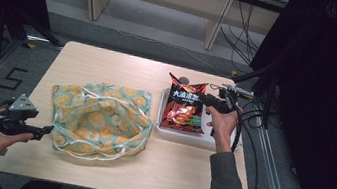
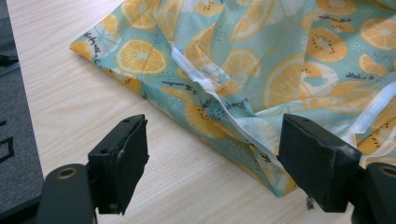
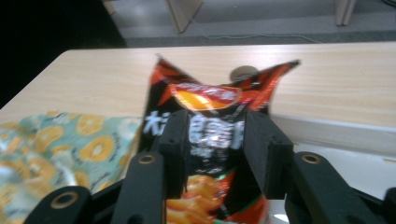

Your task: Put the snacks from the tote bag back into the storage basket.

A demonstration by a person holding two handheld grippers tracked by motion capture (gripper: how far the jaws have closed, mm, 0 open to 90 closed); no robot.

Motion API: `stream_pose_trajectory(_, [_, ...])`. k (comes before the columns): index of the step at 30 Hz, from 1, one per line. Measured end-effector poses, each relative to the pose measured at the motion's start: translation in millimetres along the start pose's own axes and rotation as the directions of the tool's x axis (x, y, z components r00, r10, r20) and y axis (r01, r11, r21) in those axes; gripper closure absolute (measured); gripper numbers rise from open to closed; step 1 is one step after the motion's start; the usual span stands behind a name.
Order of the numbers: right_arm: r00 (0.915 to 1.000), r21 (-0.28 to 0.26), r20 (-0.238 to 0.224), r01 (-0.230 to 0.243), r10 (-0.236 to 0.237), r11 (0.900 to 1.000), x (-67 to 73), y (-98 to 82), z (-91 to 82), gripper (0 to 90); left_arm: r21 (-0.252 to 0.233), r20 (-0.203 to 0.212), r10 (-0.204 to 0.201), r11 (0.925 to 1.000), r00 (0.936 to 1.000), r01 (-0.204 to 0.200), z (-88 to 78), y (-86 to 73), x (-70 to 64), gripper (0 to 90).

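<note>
Right claw (image 3: 212,149) straddles my red-and-black crinkly foil snack bag (image 1: 183,108) on the white tray (image 1: 210,140), apparently gripping. It's light, slippery, crushable; I hold its upper part. Left claw (image 2: 212,163) gapes wide, empty.

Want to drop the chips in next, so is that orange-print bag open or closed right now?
Open. In the high view the fruit-print bag lies on the table with its mouth spread wide, its white-edged rim ringing a hollow middle.
</note>
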State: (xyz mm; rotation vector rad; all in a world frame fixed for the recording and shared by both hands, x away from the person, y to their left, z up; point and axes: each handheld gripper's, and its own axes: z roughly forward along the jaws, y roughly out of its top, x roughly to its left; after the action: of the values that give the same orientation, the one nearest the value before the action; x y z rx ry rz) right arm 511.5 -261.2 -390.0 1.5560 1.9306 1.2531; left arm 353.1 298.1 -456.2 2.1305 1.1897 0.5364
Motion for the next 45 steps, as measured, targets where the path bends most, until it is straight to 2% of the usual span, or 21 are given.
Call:
stream_pose_trajectory(4, [0.9984,-0.003,-0.032,0.046,-0.046,0.999,14.3,-0.7,-4.8,59.1,-0.011,0.005,-0.014,0.9998,0.9999,0.014,0.1,0.3,-2.1,23.6])
stream_pose_trajectory(5, [0.9955,-0.008,-0.05,0.08,-0.081,0.997,22.6,-1.6,-7.2,57.8,0.001,0.012,0.004,1.0,0.9999,-0.004,-1.0,0.7,-1.5,23.6])
stream_pose_trajectory(7, [0.9954,-0.017,-0.066,0.069,-0.07,0.997,32.4,-3.5,-11.4,57.1,-0.001,0.008,0.002,1.0,1.0,-0.002,-1.0,0.7,-1.6,23.6])
stream_pose_trajectory(11, [0.9909,-0.047,-0.08,0.105,-0.108,0.993,43.7,-10.6,-14.2,55.4,-0.027,0.002,-0.026,0.9993,0.9996,0.026,-0.1,0.3,-3.1,23.6])
stream_pose_trajectory(12, [0.9902,-0.05,-0.087,0.105,-0.109,0.993,46.4,-13.3,-14.4,54.9,-0.005,0.007,-0.002,1.0,1.0,0.002,-2.0,0.6,-1.6,23.6])
stream_pose_trajectory(15, [0.9865,-0.02,-0.097,0.131,-0.132,0.991,52.4,-19.2,-13.4,54.0,-0.013,0.008,0.006,0.9999,0.9999,-0.006,-3.3,1.6,-3.4,23.6])
stream_pose_trajectory(16, [0.9814,-0.052,-0.104,0.157,-0.162,0.986,52.5,-20.7,-10.9,53.9,-0.017,0.007,0.003,0.9999,1.0,-0.002,-3.4,1.8,-4.8,23.5])
stream_pose_trajectory(17, [0.9867,-0.03,-0.113,0.115,-0.117,0.993,57.3,-22.9,-11.7,53.4,-0.023,0.006,-0.002,0.9997,1.0,0.002,-3.3,2.0,-6.1,23.5])
stream_pose_trajectory(18, [0.9855,-0.031,-0.123,0.114,-0.117,0.993,58.6,-24.4,-10.7,52.9,-0.018,0.007,0.007,0.9998,1.0,-0.007,-3.7,2.3,-6.4,23.5])
stream_pose_trajectory(19, [0.9809,-0.031,-0.133,0.139,-0.142,0.99,57.9,-25.2,-9.6,52.6,-0.023,0.011,0.006,0.9997,0.9999,-0.006,-3.9,2.3,-7.3,23.4])
stream_pose_trajectory(25, [0.9805,-0.021,-0.144,0.132,-0.134,0.991,67.2,-29.7,-12.9,50.1,-0.032,0.017,0.014,0.9994,0.9997,-0.014,-5.7,3.6,-9.1,23.2])
stream_pose_trajectory(29, [0.9721,-0.037,-0.162,0.165,-0.169,0.986,70.1,-33.1,-12.8,49.4,-0.024,0.013,0.019,0.9995,0.9997,-0.019,-6.7,4.2,-9.6,22.9])
stream_pose_trajectory(30, [0.9708,-0.036,-0.167,0.168,-0.172,0.985,71.5,-34.2,-13.1,49.2,-0.041,0.016,-0.001,0.9992,0.9999,0.002,-5.2,4.0,-11.3,22.9])
stream_pose_trajectory(33, [0.9737,-0.019,-0.178,0.141,-0.142,0.99,75.9,-39.0,-13.2,48.5,-0.039,0.017,0.004,0.9992,0.9998,-0.003,-5.2,4.1,-11.3,22.7])
stream_pose_trajectory(34, [0.9699,-0.029,-0.177,0.165,-0.168,0.986,74.4,-39.6,-12.7,48.3,-0.04,0.014,0.002,0.9992,0.9999,-0.001,-4.8,4.0,-11.5,22.7])
stream_pose_trajectory(35, [0.973,-0.025,-0.174,0.149,-0.151,0.988,75.9,-41.0,-12.8,47.9,-0.046,0.012,-0.002,0.9989,0.9999,0.002,-4.2,3.9,-11.7,22.5])
stream_pose_trajectory(36, [0.9675,-0.029,-0.181,0.174,-0.177,0.984,74.0,-41.0,-12.3,47.8,-0.044,0.013,0.0,0.999,0.9999,0.0,-4.4,4.0,-11.5,22.4])
stream_pose_trajectory(37, [0.9722,-0.019,-0.175,0.155,-0.156,0.988,76.0,-42.4,-12.6,47.5,-0.036,0.014,0.003,0.9994,0.9999,-0.003,-5.3,4.2,-11.3,22.4])
stream_pose_trajectory(39, [0.972,0.0,-0.18,0.153,-0.151,0.988,78.0,-43.4,-13.4,47.1,-0.042,0.016,0.001,0.9991,0.9999,-0.001,-5.1,4.2,-11.1,22.1])
stream_pose_trajectory(43, [0.9691,0.004,-0.194,0.156,-0.152,0.988,80.1,-46.1,-14.7,46.6,-0.03,0.017,0.016,0.9994,0.9997,-0.016,-6.5,4.6,-9.7,22.0])
stream_pose_trajectory(45, [0.9639,-0.007,-0.197,0.181,-0.179,0.983,79.8,-47.5,-13.4,45.9,-0.03,0.012,0.015,0.9995,0.9998,-0.014,-6.9,4.7,-10.0,21.7])
